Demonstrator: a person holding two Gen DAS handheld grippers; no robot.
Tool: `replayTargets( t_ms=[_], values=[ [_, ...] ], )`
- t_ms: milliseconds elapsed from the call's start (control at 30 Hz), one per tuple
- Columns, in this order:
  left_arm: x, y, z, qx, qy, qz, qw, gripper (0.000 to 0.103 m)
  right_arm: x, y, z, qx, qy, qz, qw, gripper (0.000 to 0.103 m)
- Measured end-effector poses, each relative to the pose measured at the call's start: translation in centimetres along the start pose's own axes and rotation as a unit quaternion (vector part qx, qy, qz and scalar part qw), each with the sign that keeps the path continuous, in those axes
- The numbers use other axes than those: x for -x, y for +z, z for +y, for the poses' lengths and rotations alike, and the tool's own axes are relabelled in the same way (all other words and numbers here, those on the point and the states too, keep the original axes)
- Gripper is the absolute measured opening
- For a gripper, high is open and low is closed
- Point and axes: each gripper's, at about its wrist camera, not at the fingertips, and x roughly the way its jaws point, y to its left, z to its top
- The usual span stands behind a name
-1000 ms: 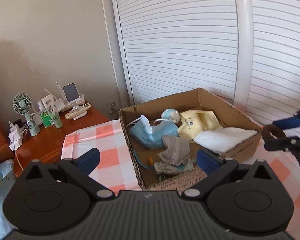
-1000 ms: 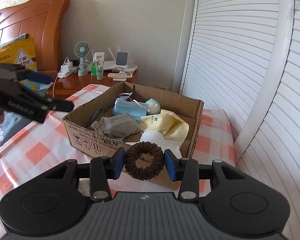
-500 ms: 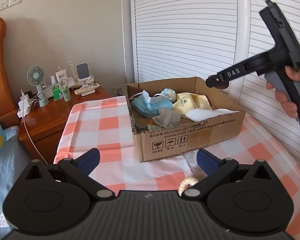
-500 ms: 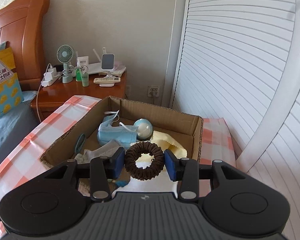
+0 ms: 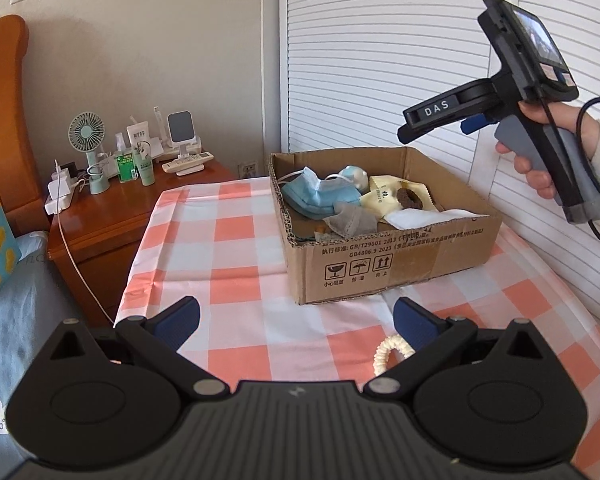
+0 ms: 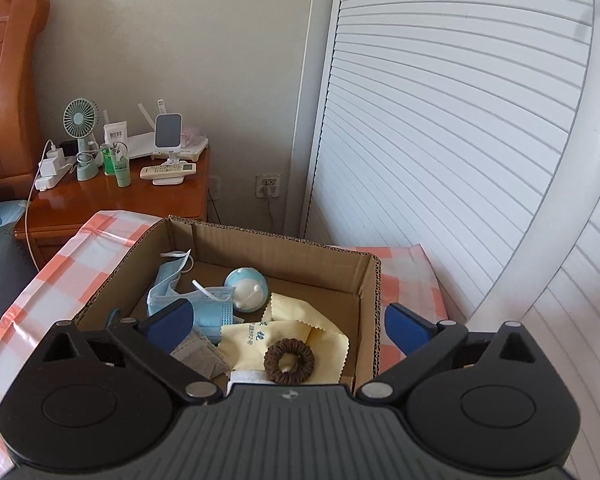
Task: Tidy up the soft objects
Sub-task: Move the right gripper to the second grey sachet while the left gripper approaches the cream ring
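We see the brown scrunchie (image 6: 289, 366) lying in the box (image 6: 368, 288) on the yellow cloth (image 6: 256, 336), below our right gripper (image 6: 286, 320), spread wide and empty. Our left gripper (image 5: 296, 322) is released too, a cream scrunchie (image 5: 388, 354) on the worktop (image 5: 236, 264) beside its right finger.

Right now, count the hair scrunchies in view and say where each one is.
2. The brown scrunchie lies on the yellow cloth inside the cardboard box; the cream scrunchie lies on the checked tablecloth. Others may be hidden.

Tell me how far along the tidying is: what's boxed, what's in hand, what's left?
Boxed: the brown scrunchie lies on the yellow cloth in the cardboard box, beside the blue mask, grey mask and white cloth. In hand: nothing; the right gripper and left gripper are both open. Left: the cream scrunchie on the checked tablecloth, near the left gripper.
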Motion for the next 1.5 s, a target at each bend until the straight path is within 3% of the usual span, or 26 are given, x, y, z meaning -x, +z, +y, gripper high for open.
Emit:
replayTargets(
  t_ms=[367,767,967,1200,1500],
  values=[
    [1.1,-0.5,-1.4,-0.009,-0.008,0.013,0.9998,0.102,5.1,-3.7,0.9,0.007,0.033,0.005,0.999,0.103],
    [2.1,-1.2,-1.6,-0.013,-0.008,0.012,0.9998,0.102,8.1,-11.1,3.0,0.013,0.068,0.028,0.997,0.103],
    [1.7,-1.5,-0.9,-0.002,-0.006,0.02,0.9998,0.102,7.6,-13.8,5.0,0.048,0.098,0.061,0.992,0.103],
    [0.9,-2.0,-0.9,-0.005,-0.013,0.031,0.9994,0.102,5.7,-16.0,7.8,0.107,0.092,0.097,0.985,0.103],
    [-0.8,-2.3,-1.3,-0.01,-0.02,0.056,0.9982,0.102,2.9,-16.5,6.9,0.062,0.085,0.111,0.988,0.103]
  ],
)
